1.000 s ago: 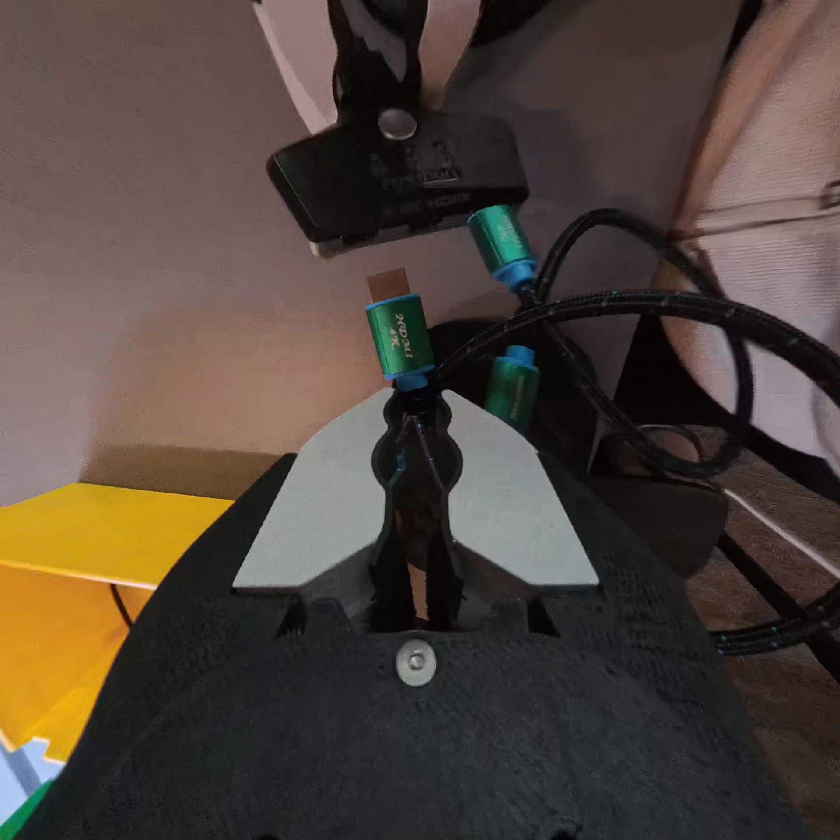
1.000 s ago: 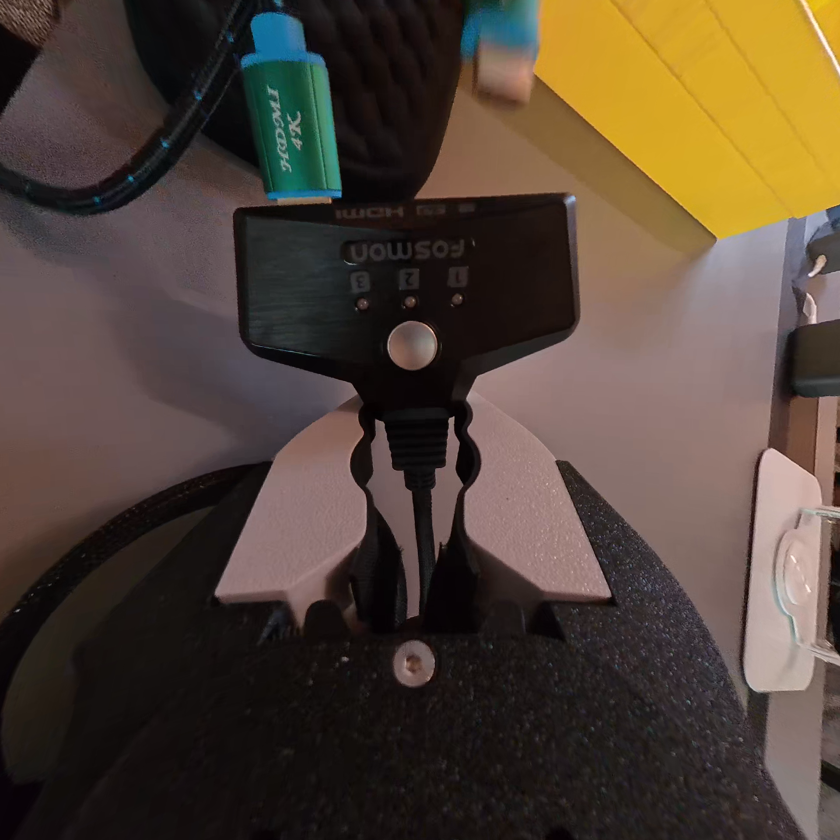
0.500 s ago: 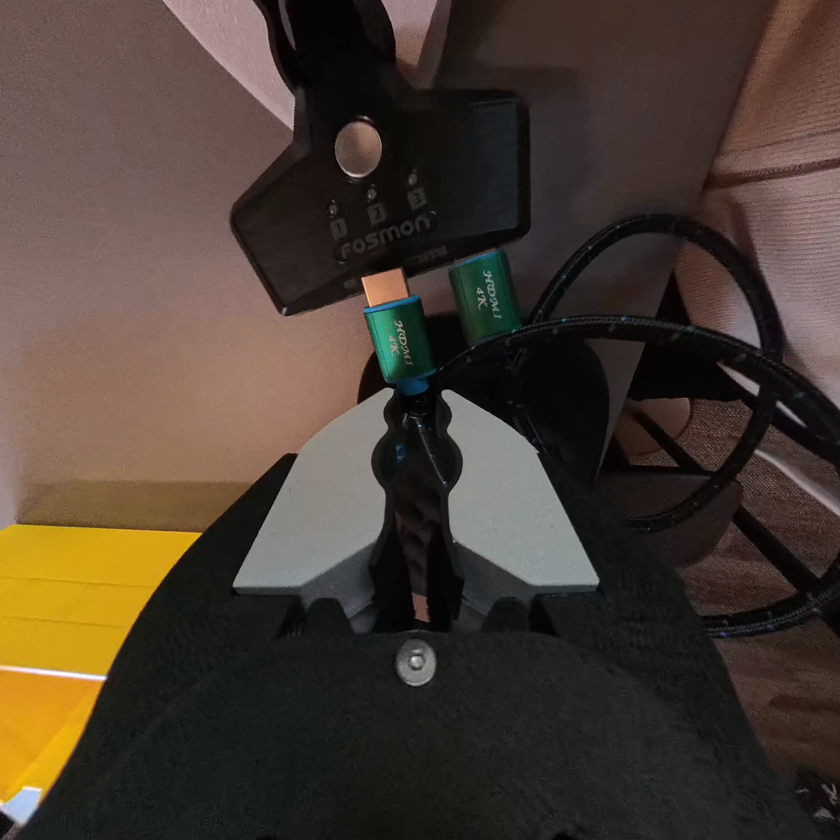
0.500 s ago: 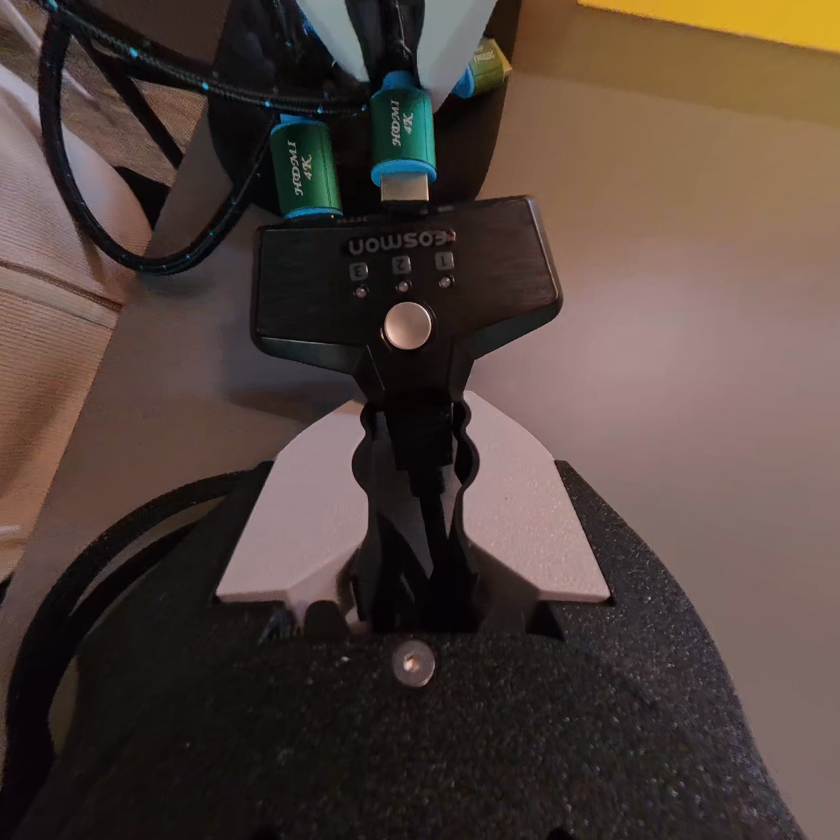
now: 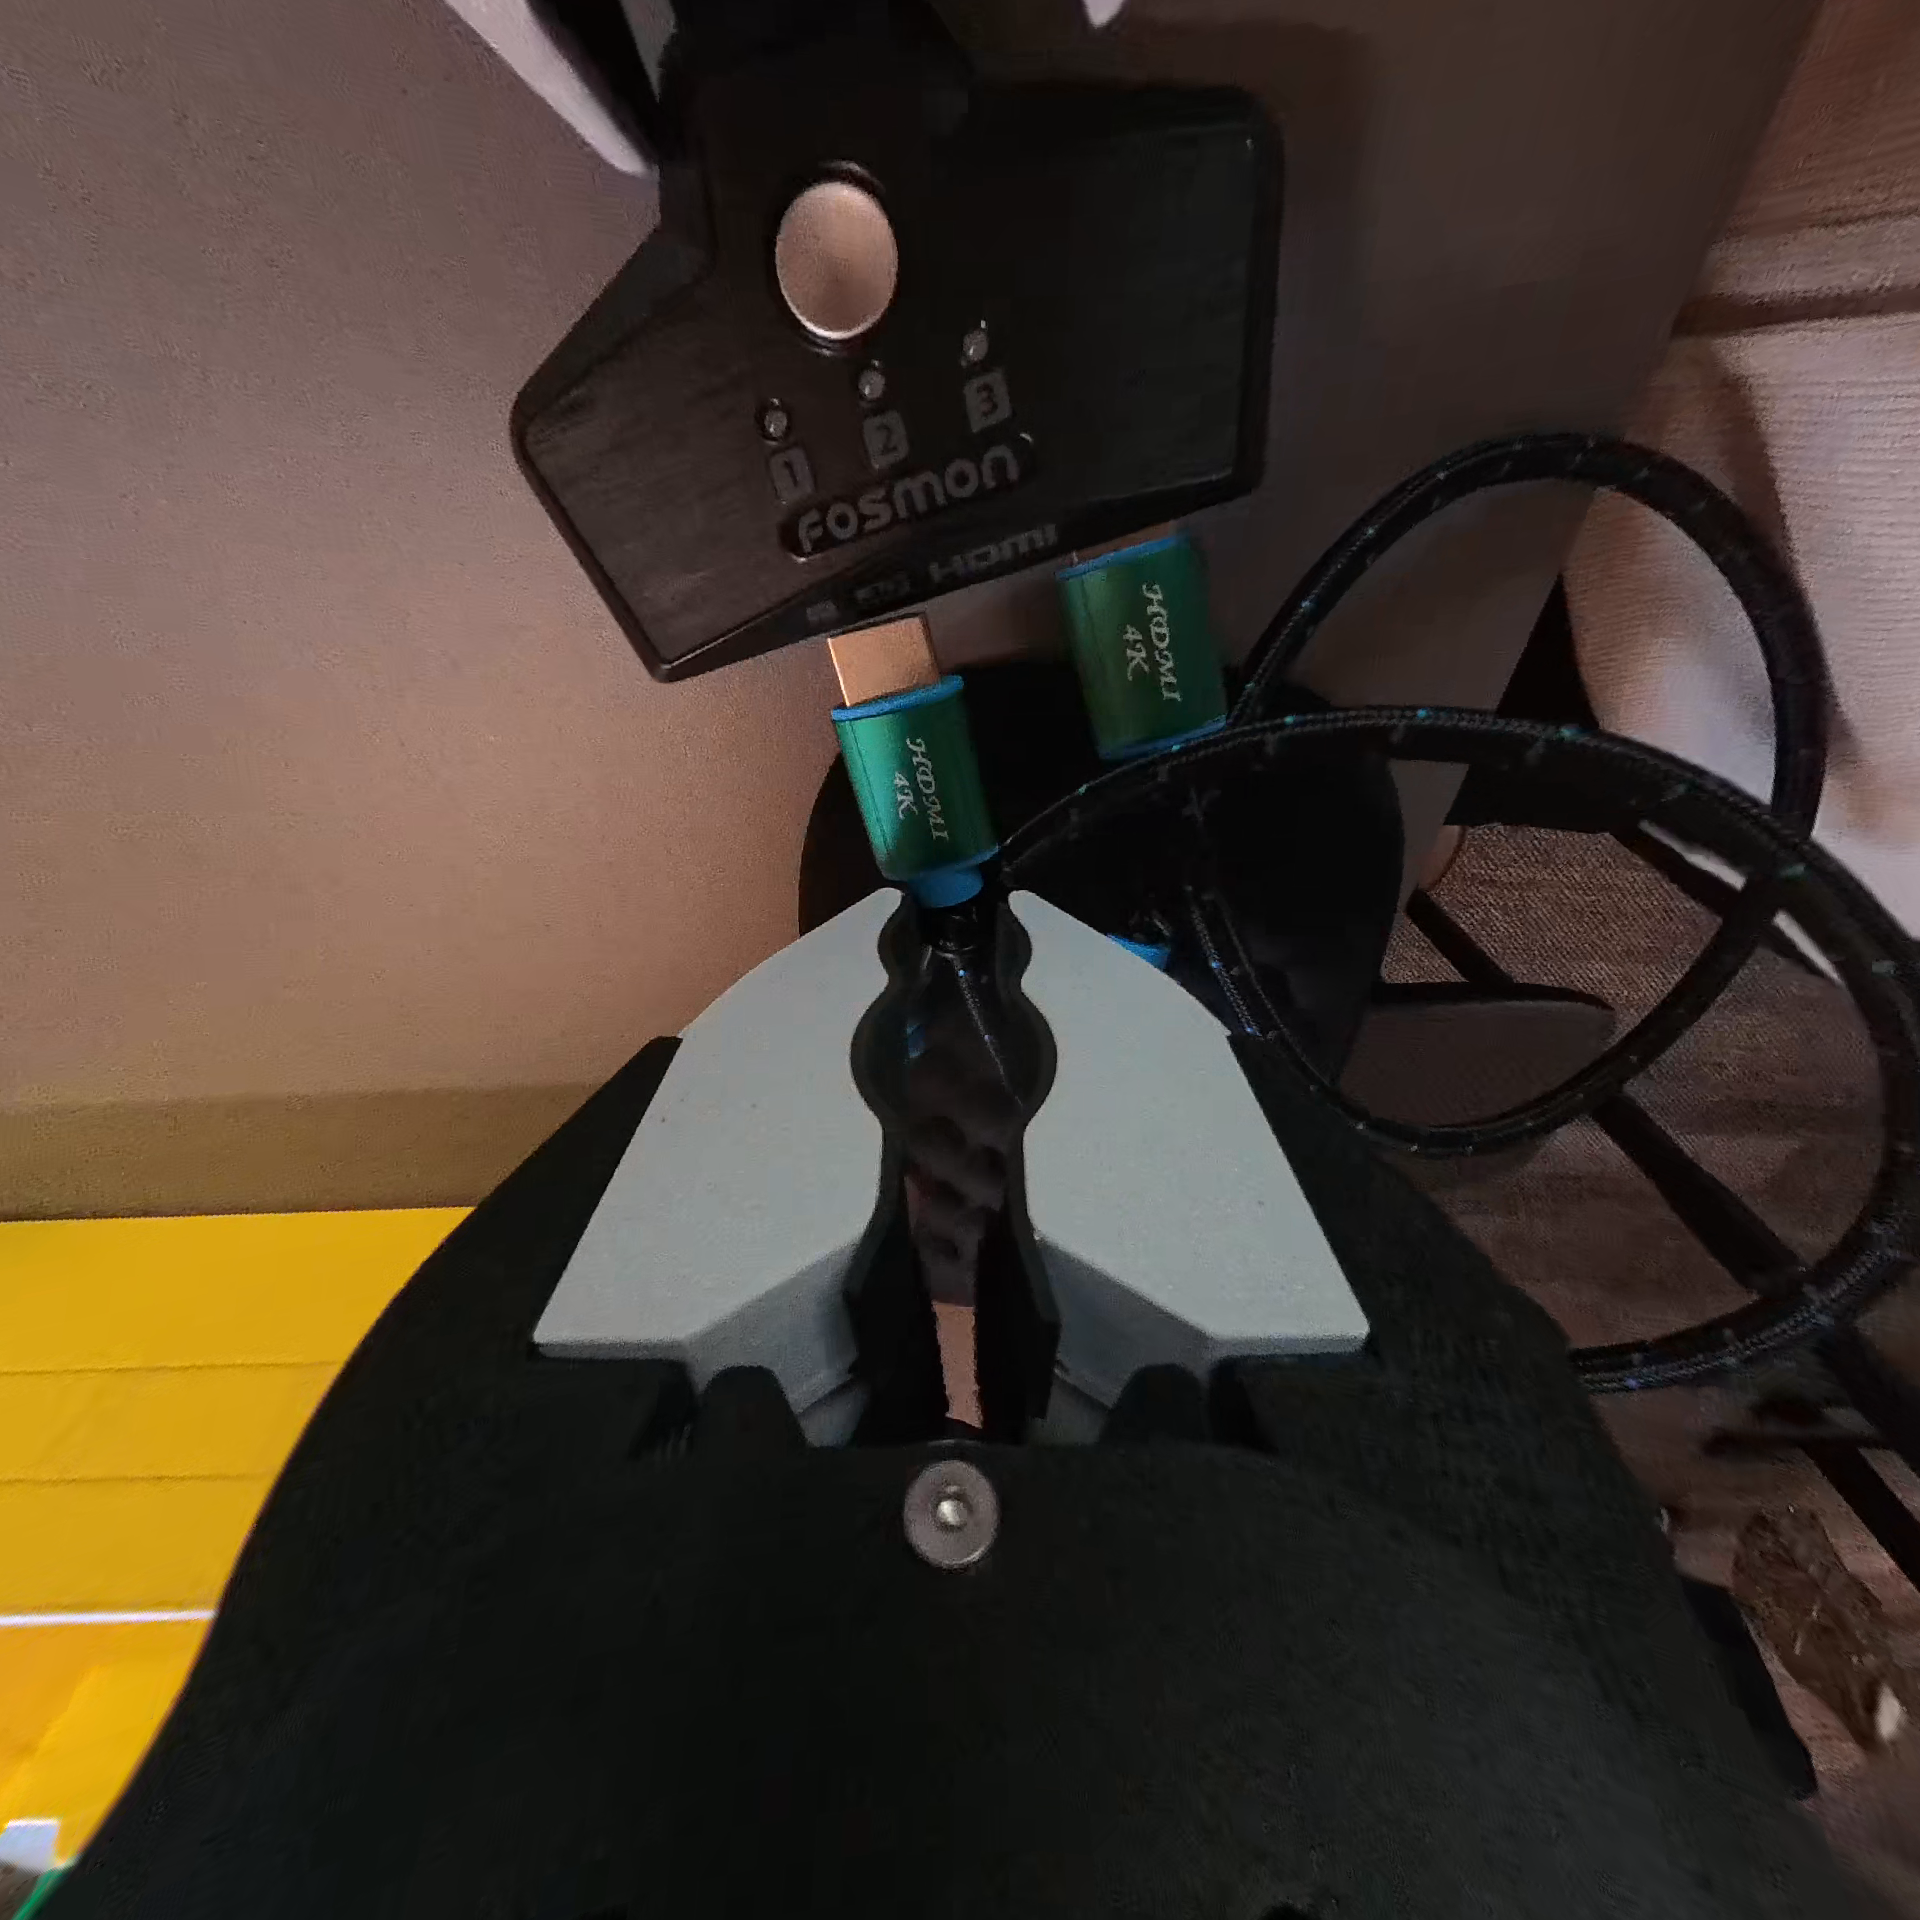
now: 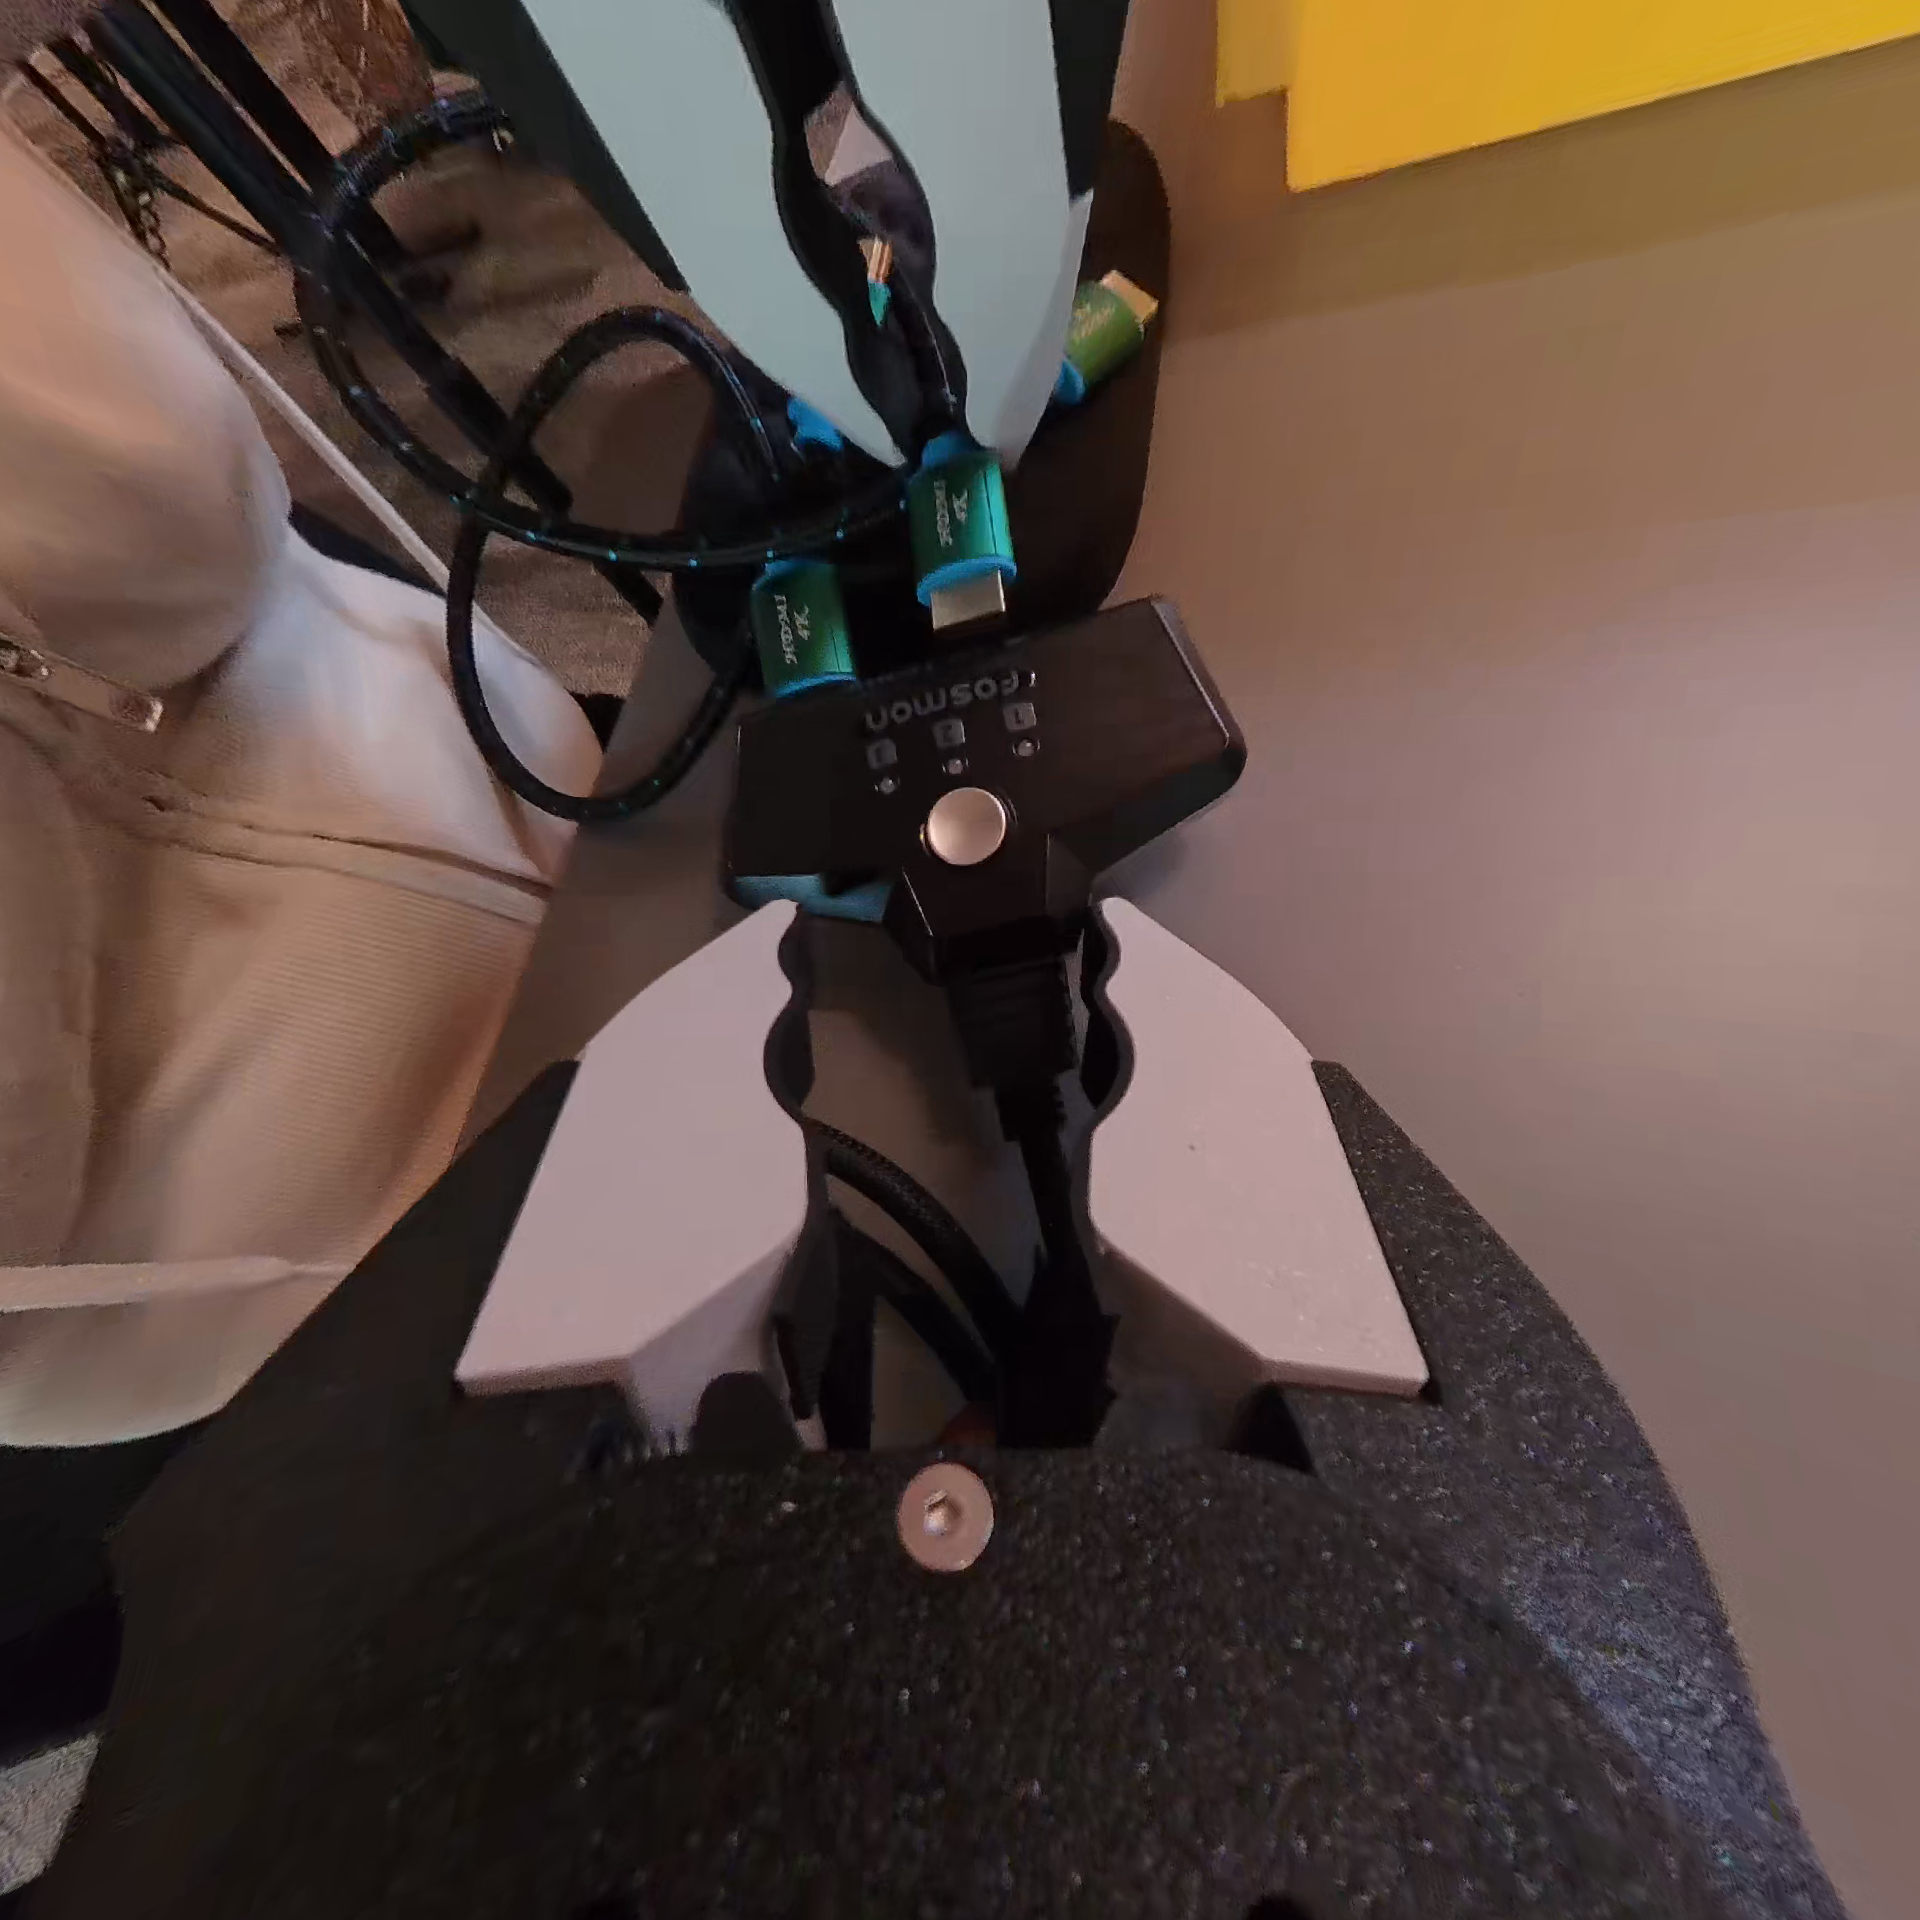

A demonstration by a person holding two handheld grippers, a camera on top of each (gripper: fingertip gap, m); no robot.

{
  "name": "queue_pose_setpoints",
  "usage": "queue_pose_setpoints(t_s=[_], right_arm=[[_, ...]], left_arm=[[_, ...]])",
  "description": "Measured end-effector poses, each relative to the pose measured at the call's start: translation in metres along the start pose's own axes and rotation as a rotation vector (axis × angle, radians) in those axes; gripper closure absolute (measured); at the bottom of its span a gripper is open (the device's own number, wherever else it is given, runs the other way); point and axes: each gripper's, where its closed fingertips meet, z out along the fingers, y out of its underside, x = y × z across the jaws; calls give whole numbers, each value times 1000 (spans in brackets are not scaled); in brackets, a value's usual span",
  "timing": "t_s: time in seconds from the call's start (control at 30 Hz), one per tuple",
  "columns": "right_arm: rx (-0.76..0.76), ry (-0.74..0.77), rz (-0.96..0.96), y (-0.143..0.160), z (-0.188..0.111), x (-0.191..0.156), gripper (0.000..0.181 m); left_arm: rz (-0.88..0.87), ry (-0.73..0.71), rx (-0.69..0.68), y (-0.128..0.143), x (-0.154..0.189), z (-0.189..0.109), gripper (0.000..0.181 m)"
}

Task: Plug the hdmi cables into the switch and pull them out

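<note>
The black HDMI switch (image 5: pixel 904 416) lies just ahead of my left gripper (image 5: pixel 948 914), which is shut on the braided cable right behind a green HDMI plug (image 5: pixel 914 790). The plug's gold tip (image 5: pixel 878 665) meets the switch's front edge at the middle port, mostly outside it. A second green plug (image 5: pixel 1138 655) sits in the port beside it. In the right wrist view my right gripper (image 6: pixel 945 925) is open around the switch's (image 6: pixel 987 748) cable tail (image 6: pixel 1013 997), which leans on the right finger. The left gripper (image 6: pixel 951 447) shows beyond it with its plug (image 6: pixel 961 530).
A yellow box (image 5: pixel 208 1403) stands at the table's edge and also shows in the right wrist view (image 6: pixel 1558 73). A third green plug (image 6: pixel 1101 332) lies loose behind. Braided cable loops (image 5: pixel 1714 831) hang right. A person's beige clothing (image 6: pixel 208 831) is at the left.
My left gripper has brought its plug up to the switch's middle port. My right gripper's fingers have spread apart off the switch's tail, and the switch now sits skewed.
</note>
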Motion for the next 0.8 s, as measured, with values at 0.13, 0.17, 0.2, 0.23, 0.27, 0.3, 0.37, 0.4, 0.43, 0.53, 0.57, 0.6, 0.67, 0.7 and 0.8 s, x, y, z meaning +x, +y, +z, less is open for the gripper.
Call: queue_pose_setpoints(t_s=[0.13,0.17,0.2,0.23,0.27,0.3,0.37,0.4,0.43,0.53,0.57,0.6,0.67,0.7,0.8], right_arm=[[-172,88,-109,17,16,5,125],[-181,124,-141,15,19,7,132],[-190,159,-162,14,20,10,142],[-190,161,-165,14,22,10,143],[-183,155,-157,14,23,10,143],[-174,155,-154,14,23,10,144],[-158,165,-155,13,22,10,144],[-149,175,-159,12,23,10,144],[-141,183,-165,11,23,10,144],[-92,210,-160,6,20,10,145],[-90,222,-155,7,19,11,145],[-87,226,-150,7,18,12,145],[-77,226,-138,6,17,13,145],[-75,224,-131,7,17,14,145],[-69,230,-122,6,17,16,145]], left_arm=[[7,2,-23,4,3,0,168],[16,11,-40,5,4,0,168],[28,21,-65,7,6,1,168],[40,26,-94,9,7,1,168],[51,32,-115,10,8,2,168],[55,38,-127,11,8,2,168],[64,64,-157,13,9,1,168],[72,79,-175,13,10,1,169],[79,93,-193,14,10,1,169],[86,105,-217,14,8,0,169],[83,97,-212,13,6,-1,168],[80,93,-209,12,5,-1,169],[66,82,-201,12,3,-1,169],[56,76,-197,11,2,0,169],[44,71,-215,12,0,1,169]])
